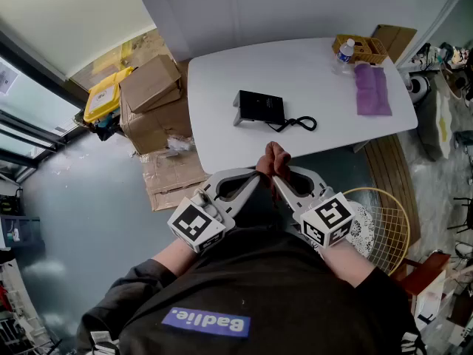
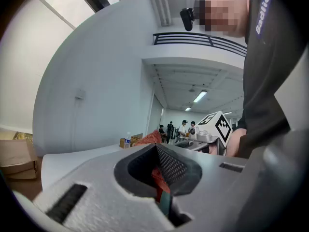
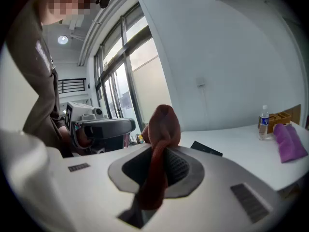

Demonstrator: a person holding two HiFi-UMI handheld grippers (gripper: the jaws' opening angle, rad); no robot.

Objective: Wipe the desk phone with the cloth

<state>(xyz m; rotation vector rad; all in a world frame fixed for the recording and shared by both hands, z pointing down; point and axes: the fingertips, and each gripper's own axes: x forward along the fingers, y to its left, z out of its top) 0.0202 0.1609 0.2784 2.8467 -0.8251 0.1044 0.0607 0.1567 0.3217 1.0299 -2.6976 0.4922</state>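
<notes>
Chest-high, left hand-held gripper (image 1: pixel 267 160) and right hand-held gripper (image 1: pixel 282 161) stand closed.

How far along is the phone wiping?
Nothing looks done yet. The purple cloth lies on the table, well right of the desk phone. The left gripper and right gripper are shut, empty, at the near edge. Left: fetch cloth, wipe phone.

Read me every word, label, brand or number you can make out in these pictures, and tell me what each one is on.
"Badlie." in white on the blue patch on the person's dark top, upside down in the head view.
Water bottle label: too small to read.
Yellow box label: too blurred to read.
Desk phone: no legible print.
Marker cubes: black-and-white patterns only, no words.
</notes>
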